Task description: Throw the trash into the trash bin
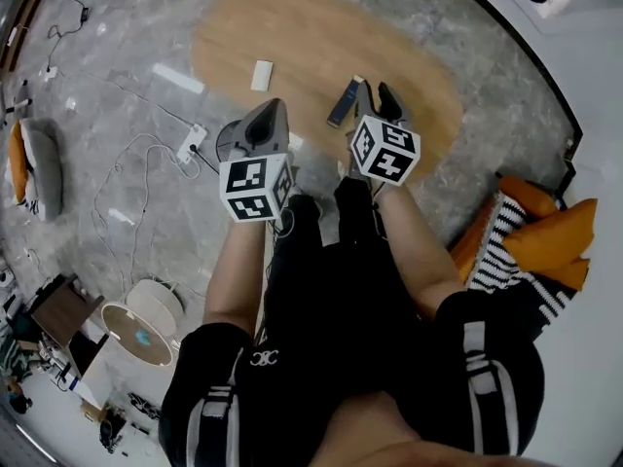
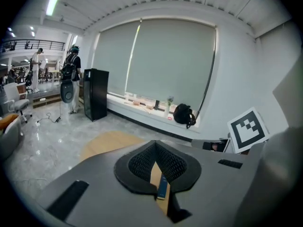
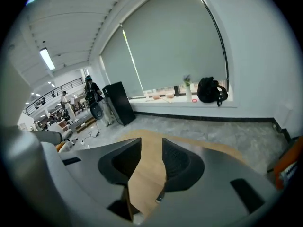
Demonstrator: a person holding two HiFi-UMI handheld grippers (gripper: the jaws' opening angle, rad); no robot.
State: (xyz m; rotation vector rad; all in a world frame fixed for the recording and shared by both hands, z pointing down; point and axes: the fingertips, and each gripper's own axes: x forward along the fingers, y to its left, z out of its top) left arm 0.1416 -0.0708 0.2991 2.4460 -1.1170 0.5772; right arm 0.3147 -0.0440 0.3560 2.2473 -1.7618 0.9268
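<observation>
We find the left gripper (image 1: 273, 110), jaws pressed together, and the right gripper (image 1: 377, 93), jaws spread and empty, aimed at the dark blue packet (image 1: 342, 103), presumably for pickup.

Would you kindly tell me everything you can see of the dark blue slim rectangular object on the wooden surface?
The dark blue slim rectangular object is a flat bar, material unclear. It lies flat and slantwise on the oval light wooden surface, towards its near edge, just left of the right hand-held gripper. Only that surface appears to touch it.
</observation>
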